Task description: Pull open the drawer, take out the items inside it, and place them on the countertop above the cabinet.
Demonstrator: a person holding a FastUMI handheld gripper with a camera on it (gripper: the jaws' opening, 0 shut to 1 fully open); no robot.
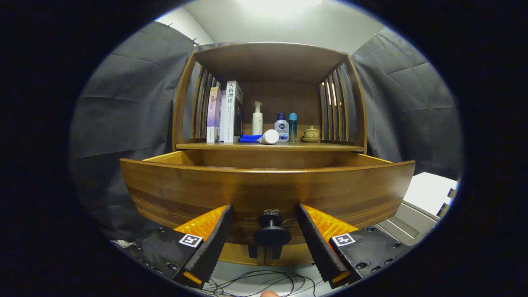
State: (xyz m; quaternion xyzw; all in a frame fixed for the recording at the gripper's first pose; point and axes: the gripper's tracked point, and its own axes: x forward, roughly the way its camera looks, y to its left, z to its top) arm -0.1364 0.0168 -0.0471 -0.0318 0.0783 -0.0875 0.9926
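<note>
A wooden drawer (268, 187) stands pulled out from its cabinet, its curved front panel spanning the width ahead of the gripper (266, 229), whose jaws are spread apart on either side of the drawer's dark round knob (271, 234) without touching it; open gaps show between each finger and the knob. From this low angle the drawer's front rim hides whatever lies inside, so its contents cannot be told. Above and behind the drawer, the counter (330, 147) forms a thin front edge, and on it, from left to right, stand upright books (225, 112), a blue cloth (251, 138) lying flat, a white tube (269, 136) lying on its side on the cloth's right end, a white pump bottle (257, 119) farther back, a smaller pump bottle with a blue top (281, 128), a slim blue bottle (293, 127) just beside it, and a small lidded teapot (312, 133) at the far right. Bare counter shows along the front edge to the right, near the teapot. Slatted wooden sides and a top board enclose the counter. Loose dark cables (264, 280) lie on the pale surface below the drawer, near the jaws.
</note>
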